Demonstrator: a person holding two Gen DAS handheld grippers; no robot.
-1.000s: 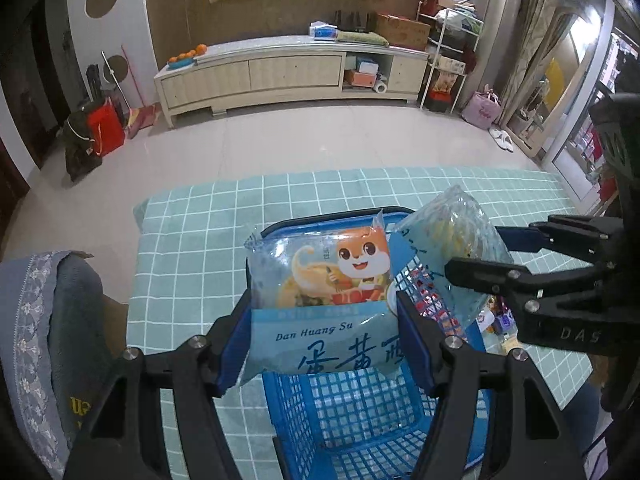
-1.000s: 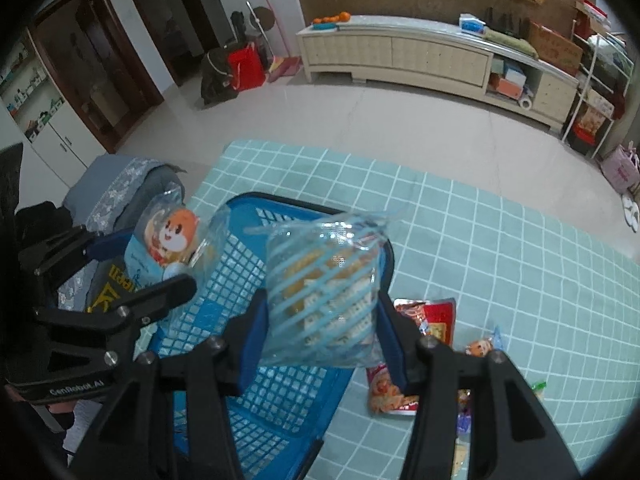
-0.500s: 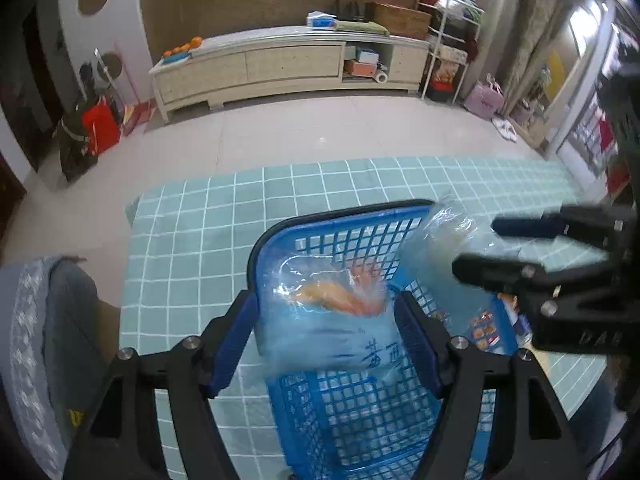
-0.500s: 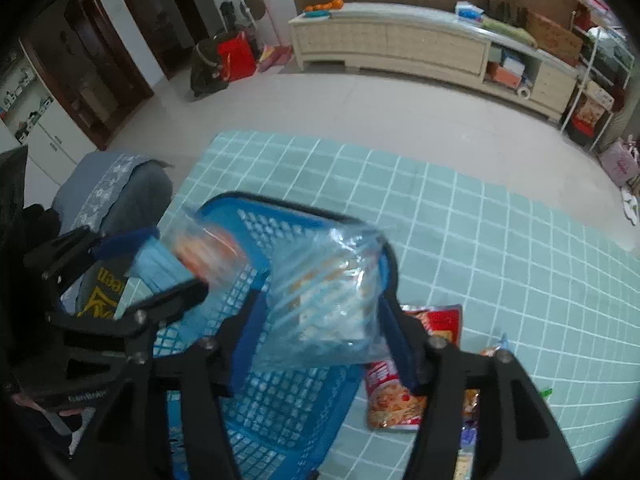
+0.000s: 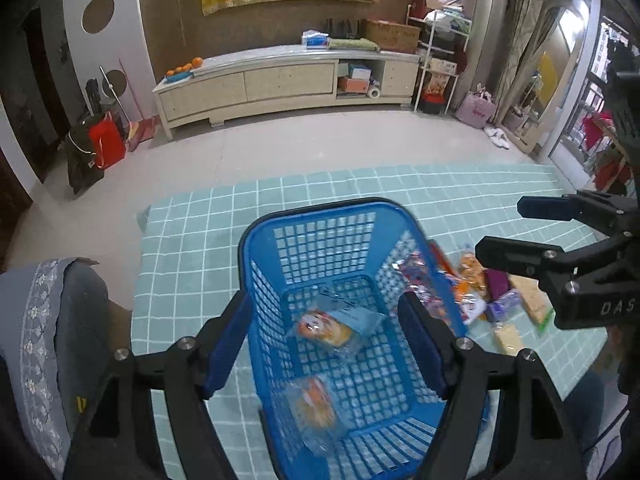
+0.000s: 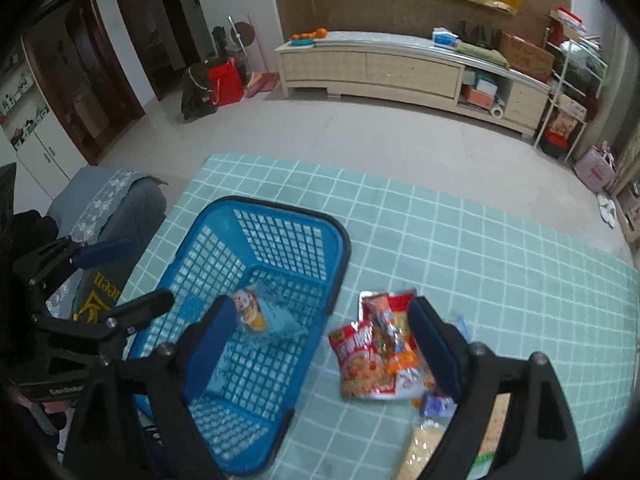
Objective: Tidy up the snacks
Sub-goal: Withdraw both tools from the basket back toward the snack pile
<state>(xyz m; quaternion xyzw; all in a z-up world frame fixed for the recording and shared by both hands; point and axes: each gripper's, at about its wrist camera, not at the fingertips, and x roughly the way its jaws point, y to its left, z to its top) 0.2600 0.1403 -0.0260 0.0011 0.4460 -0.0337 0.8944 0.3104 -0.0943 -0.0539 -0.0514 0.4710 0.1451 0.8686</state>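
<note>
The blue basket sits on the green checked tablecloth, and inside it lie two snack packets: one light blue packet with an orange cartoon face resting on the mesh floor toward the middle, and a second clear packet with an orange filling nearer to me, blurred so I cannot read its print. From my right side the same light blue packet shows against the basket's floor, partly behind one of my fingers. My left gripper hangs over the basket with its jaws spread wide and nothing between the blue pads. My right gripper is likewise wide apart and holds nothing, one finger above the basket's inside and the other above the loose snacks. Those loose snacks lie on the cloth just beside the basket's right wall: a red packet with a food picture, an orange and white packet overlapping it, a small purple packet close by, and a pale grainy bar nearest me. Beyond the table there is a grey cushioned chair to the left, bare pale floor, and a long cream cabinet against the brown wall with oranges on its top.
</note>
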